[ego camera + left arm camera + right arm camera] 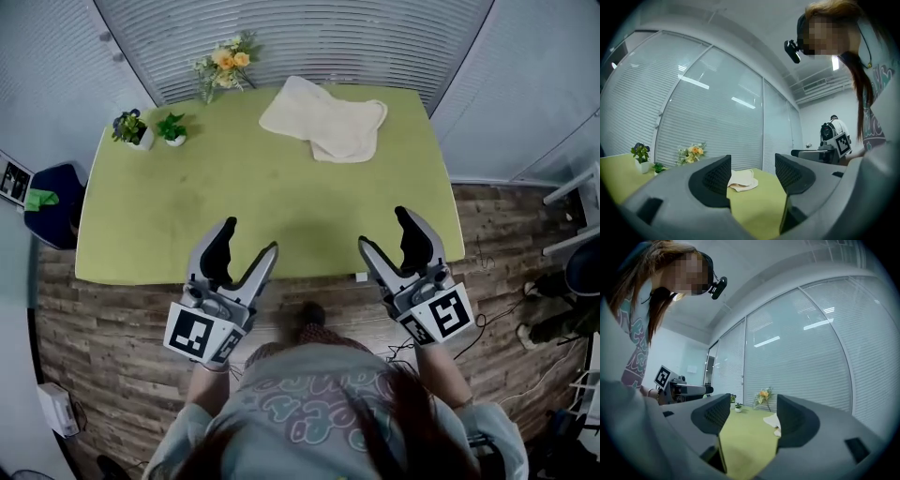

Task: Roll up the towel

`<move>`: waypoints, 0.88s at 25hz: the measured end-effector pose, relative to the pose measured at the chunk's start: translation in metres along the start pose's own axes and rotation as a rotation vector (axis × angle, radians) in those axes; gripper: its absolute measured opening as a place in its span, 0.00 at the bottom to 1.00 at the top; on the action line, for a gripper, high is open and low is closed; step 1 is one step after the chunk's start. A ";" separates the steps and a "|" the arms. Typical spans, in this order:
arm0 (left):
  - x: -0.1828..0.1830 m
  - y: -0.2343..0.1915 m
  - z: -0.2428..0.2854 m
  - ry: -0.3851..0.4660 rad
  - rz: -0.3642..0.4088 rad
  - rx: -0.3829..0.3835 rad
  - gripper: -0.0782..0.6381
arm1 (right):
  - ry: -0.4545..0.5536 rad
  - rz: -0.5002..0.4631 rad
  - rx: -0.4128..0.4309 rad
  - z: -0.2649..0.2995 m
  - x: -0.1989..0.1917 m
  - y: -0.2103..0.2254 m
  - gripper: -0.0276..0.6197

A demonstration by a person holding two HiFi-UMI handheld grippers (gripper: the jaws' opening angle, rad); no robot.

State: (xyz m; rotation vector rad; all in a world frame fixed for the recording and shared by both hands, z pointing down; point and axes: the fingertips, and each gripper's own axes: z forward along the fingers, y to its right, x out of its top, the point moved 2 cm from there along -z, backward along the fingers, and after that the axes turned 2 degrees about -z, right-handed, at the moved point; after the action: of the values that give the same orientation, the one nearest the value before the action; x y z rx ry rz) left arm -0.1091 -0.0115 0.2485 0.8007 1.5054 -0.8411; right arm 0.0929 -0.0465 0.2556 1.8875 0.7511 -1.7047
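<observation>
Head view: pale green rectangular table (187, 206) on a wood-plank floor (112, 319). Cream cloth towel (328, 117) lies rumpled and loosely folded by the far edge, right of centre, unrolled. Bunch of yellow and white flowers (225, 64) at the far edge to the towel's left; two small potted green plants (131, 127) near the far left corner. Left hand-held gripper (250, 236) and right hand-held gripper (382, 229) hover over the near edge, side by side, well apart from the towel. Left gripper view: jaws wide apart, nothing between them, towel visible far off through the gap. Right gripper view: jaws likewise wide apart and empty, towel's edge showing beside the right jaw.
</observation>
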 end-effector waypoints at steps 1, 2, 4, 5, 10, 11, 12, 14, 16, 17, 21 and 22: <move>-0.002 -0.004 0.004 -0.009 -0.001 0.005 0.48 | -0.004 0.001 0.003 0.006 -0.003 0.005 0.50; -0.004 -0.007 0.007 -0.018 -0.001 0.011 0.48 | -0.009 0.001 0.005 0.011 -0.006 0.010 0.50; -0.010 -0.015 0.011 -0.034 0.000 0.022 0.48 | -0.020 -0.002 0.002 0.020 -0.012 0.018 0.50; -0.013 -0.021 0.012 -0.043 -0.005 0.028 0.48 | -0.029 0.000 -0.001 0.024 -0.015 0.021 0.50; -0.024 -0.048 0.032 -0.056 -0.057 0.027 0.48 | -0.086 0.003 -0.009 0.043 -0.033 0.026 0.50; -0.025 -0.053 0.037 -0.053 -0.057 0.019 0.48 | -0.094 -0.007 -0.012 0.047 -0.037 0.027 0.50; -0.026 -0.059 0.043 -0.053 -0.056 0.011 0.48 | -0.102 -0.013 -0.015 0.053 -0.041 0.029 0.50; -0.028 -0.072 0.055 -0.057 -0.056 -0.009 0.48 | -0.134 -0.018 -0.012 0.067 -0.052 0.034 0.49; -0.030 -0.084 0.065 -0.068 -0.051 -0.029 0.48 | -0.194 -0.034 -0.005 0.082 -0.066 0.040 0.49; -0.030 -0.090 0.070 -0.073 -0.047 -0.035 0.48 | -0.225 -0.048 -0.005 0.090 -0.072 0.045 0.49; -0.029 -0.115 0.090 -0.084 -0.039 -0.055 0.48 | -0.321 -0.136 -0.022 0.125 -0.104 0.076 0.49; -0.029 -0.120 0.094 -0.088 -0.037 -0.059 0.48 | -0.349 -0.166 -0.030 0.133 -0.112 0.085 0.49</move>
State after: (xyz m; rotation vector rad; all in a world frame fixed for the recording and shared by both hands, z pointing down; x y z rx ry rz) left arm -0.1625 -0.1537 0.2795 0.6853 1.4641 -0.8445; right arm 0.0461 -0.2073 0.3526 1.4831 0.8032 -2.0412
